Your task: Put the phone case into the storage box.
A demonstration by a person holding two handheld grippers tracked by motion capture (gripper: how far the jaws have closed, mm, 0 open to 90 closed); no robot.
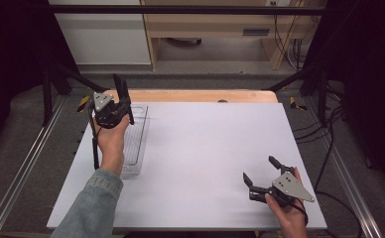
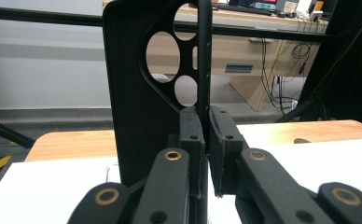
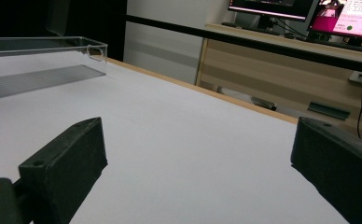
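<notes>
My left gripper [image 1: 123,101] is held up over the table's far left, shut on a black phone case [image 1: 120,88] that stands upright out of its jaws. In the left gripper view the jaws of my left gripper [image 2: 206,128] pinch the thin side wall of the phone case [image 2: 132,93], whose back has round camera cut-outs. A clear plastic tray [image 1: 137,141] lies flat on the white table [image 1: 205,148] just under and to the right of that hand. My right gripper [image 1: 258,167] rests near the front right, open, with nothing between its jaws [image 3: 198,140].
The clear tray [image 3: 44,46] appears far off in the right gripper view, across bare white tabletop. A wooden strip [image 1: 195,95] borders the far edge. Beyond it are a wooden desk [image 1: 215,29], cables and black frame bars.
</notes>
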